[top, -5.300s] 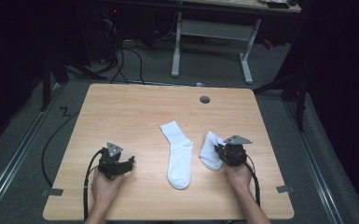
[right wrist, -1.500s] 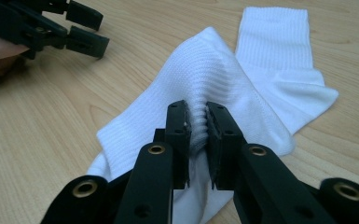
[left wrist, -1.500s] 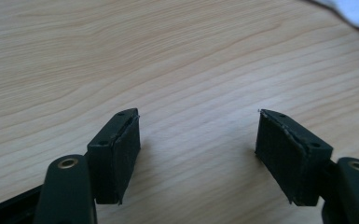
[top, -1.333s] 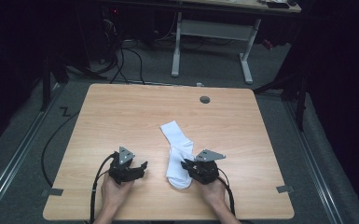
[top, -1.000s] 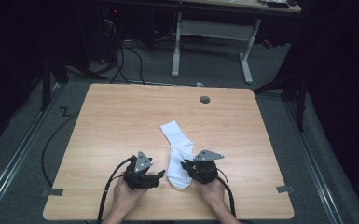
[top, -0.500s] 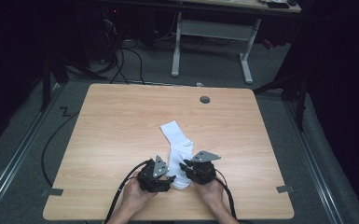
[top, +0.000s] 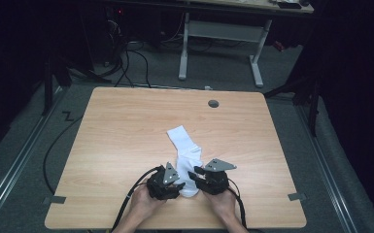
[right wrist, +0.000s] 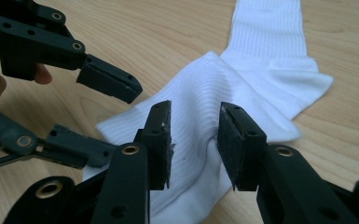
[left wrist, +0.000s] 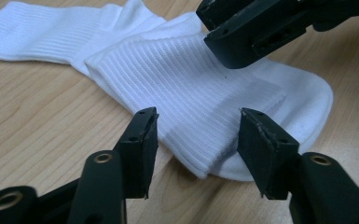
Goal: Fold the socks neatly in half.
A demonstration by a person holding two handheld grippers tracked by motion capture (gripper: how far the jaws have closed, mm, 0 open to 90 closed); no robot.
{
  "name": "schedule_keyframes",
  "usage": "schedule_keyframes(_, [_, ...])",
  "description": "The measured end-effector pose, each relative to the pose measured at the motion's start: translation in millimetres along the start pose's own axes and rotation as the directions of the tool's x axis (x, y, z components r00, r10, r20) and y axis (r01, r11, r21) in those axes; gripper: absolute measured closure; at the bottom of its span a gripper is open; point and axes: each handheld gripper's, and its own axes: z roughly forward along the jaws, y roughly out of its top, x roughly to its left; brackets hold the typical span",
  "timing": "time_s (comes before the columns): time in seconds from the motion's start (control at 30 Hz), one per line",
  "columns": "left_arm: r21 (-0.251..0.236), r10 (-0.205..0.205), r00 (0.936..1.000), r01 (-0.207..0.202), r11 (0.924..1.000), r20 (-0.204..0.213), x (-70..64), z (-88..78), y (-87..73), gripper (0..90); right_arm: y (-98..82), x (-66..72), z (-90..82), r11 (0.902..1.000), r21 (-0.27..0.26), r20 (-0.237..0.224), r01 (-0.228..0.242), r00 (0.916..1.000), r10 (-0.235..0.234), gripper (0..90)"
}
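Nearby, left hand-held gripper (left wrist: 193, 135) spread around white socks (left wrist: 205, 88); right hand-held gripper (right wrist: 193, 135) pinching them

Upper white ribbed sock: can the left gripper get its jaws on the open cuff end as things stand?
Probably yes. The left gripper is open, its jaws either side of the cuff edge of the upper white ribbed sock, nothing between. The right gripper pinches a fold farther along, clear of that edge.

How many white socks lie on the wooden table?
2. One white ribbed sock lies flat, reaching toward the table's middle; the other white ribbed sock lies folded over its near end, between the tools.
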Motion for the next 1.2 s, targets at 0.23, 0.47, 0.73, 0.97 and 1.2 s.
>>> schedule_keyframes(0.23, [0.039,0.013,0.9999,-0.013,0.9991,0.011,-1.0,5.2,2.5,62.8,-6.8,0.7,-4.2,1.0000,-0.001,0.000,-0.009,1.0000,0.009,63.8])
schedule_keyframes(0.47, [0.051,0.007,0.9999,-0.008,0.9986,0.008,1.8,5.6,4.4,73.5,-9.2,9.4,-16.9,0.9995,-0.015,-0.004,0.026,0.9997,-0.026,63.0])
schedule_keyframes(0.73, [0.048,-0.034,0.9988,0.032,0.9983,0.034,8.4,4.9,9.7,80.6,-19.7,17.6,-20.3,0.9987,0.000,-0.007,0.052,0.9986,-0.052,61.6])
schedule_keyframes(0.97, [-0.012,-0.099,0.9921,0.101,0.9949,0.076,19.3,-6.8,19.4,80.9,-21.4,19.3,-17.4,0.9991,0.007,-0.006,0.042,0.9991,-0.042,57.4])
schedule_keyframes(1.2, [-0.061,-0.135,0.9870,0.141,0.9882,0.087,30.9,-18.3,32.4,80.9,-16.3,22.1,-15.2,0.9984,0.000,-0.003,0.057,0.9983,-0.057,56.6])
